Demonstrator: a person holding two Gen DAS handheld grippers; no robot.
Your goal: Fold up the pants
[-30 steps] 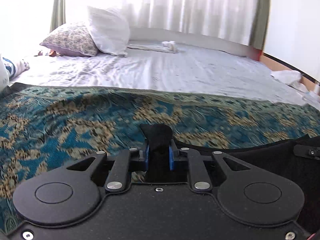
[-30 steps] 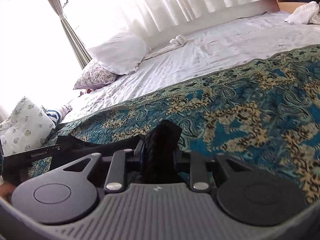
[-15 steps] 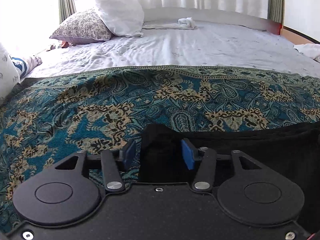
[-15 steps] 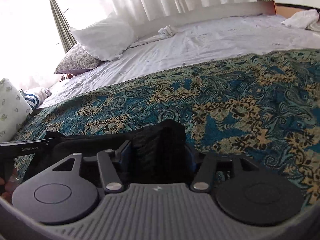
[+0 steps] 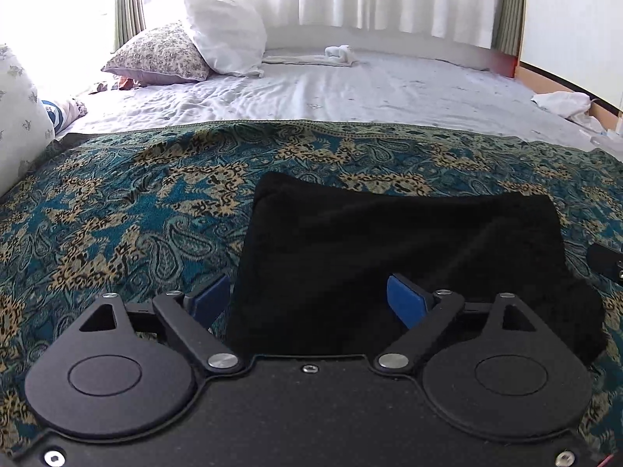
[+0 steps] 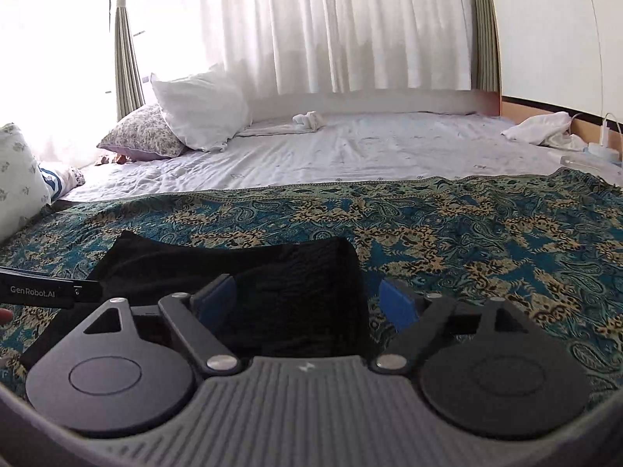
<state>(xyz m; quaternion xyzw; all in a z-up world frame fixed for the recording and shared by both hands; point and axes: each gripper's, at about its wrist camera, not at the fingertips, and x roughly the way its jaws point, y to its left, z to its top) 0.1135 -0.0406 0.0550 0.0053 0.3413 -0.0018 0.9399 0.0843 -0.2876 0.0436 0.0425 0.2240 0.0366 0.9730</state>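
Left wrist view: both tools, left tool (image 5: pixel 307 297) and right tool (image 6: pixel 307 303), spread wide over folded black pants (image 5: pixel 409 241).

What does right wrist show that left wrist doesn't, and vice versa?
Only the right wrist view: the right gripper with jaws spread over the right edge of the black pants, the other gripper's arm labelled GenRobot.AI, and a white charger and cable by the wall.

Only the left wrist view: the left gripper, jaws spread, at the pants' left edge.

Both: the folded pants lying flat on the paisley throw, the white pillow, the floral pillow and curtains.
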